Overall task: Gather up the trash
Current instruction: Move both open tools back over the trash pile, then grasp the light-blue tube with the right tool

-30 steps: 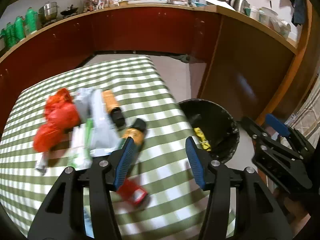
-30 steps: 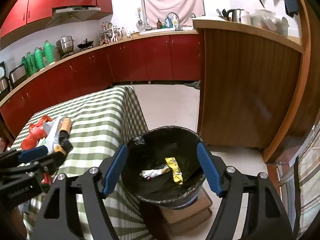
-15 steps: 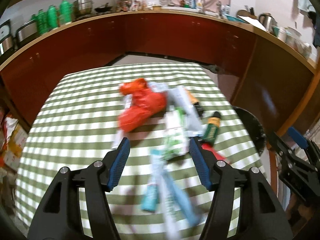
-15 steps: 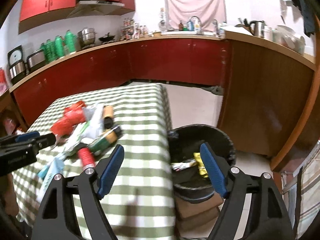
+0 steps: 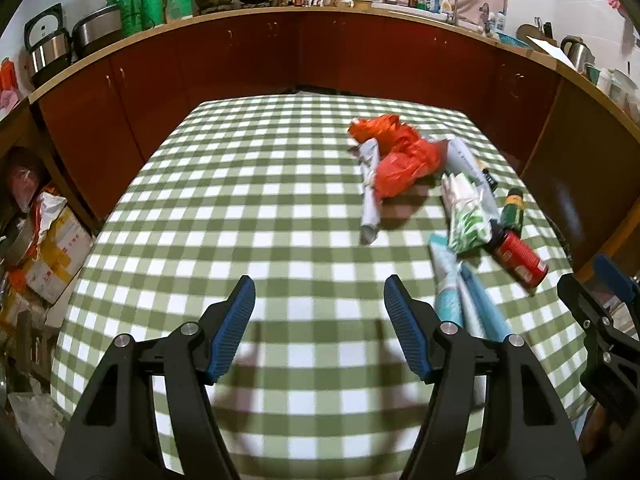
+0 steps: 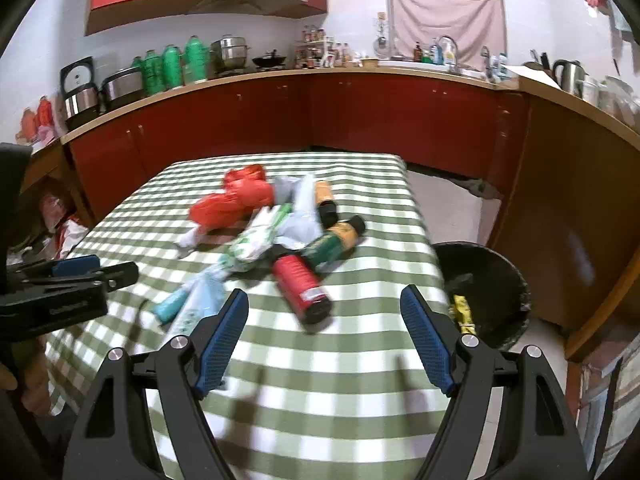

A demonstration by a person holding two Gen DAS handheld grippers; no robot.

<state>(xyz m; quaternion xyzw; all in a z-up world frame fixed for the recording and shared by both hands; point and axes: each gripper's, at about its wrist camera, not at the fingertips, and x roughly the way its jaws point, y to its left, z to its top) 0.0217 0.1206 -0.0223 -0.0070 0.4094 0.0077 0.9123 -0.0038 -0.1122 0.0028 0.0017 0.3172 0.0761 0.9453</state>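
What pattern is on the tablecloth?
Green-and-white checked tablecloth; clearest in the left wrist view.

We can read no text: the print on the left gripper (image 6: 60, 292) and red can (image 6: 302, 280) is blurred.

Trash pile (image 6: 280, 236) on table's right side

Black bin (image 6: 494, 280) half behind table edge (image 6: 434, 264)
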